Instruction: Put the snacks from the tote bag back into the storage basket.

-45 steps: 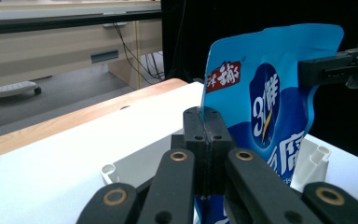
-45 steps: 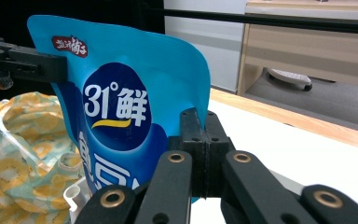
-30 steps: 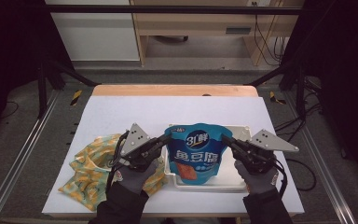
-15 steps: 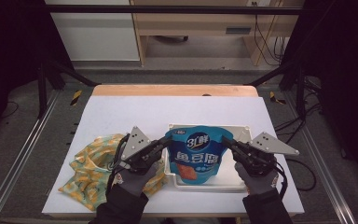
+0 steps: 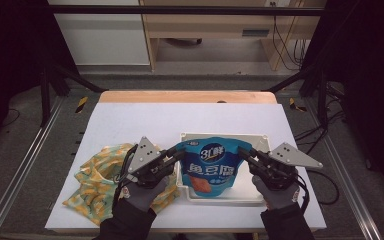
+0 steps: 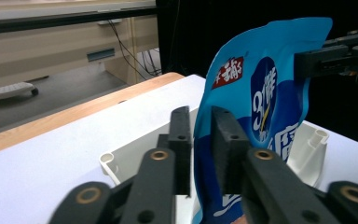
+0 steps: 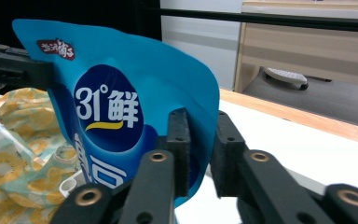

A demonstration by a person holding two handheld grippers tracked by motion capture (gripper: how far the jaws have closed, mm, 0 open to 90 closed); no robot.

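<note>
While I watch high view, glossy blue snack pouch stands in white plastic tray, yellow patterned cloth beside. Left gripper view: jaws just opening, gap around pouch edge. Right gripper view: same, pads just loosened.

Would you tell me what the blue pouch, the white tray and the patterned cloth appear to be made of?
Blue pouch: glossy plastic film, judging by its sheen and soft creases. White tray: rigid matte plastic, with moulded corners. Patterned cloth: woven fabric, probably cotton, lying rumpled in soft folds.
</note>
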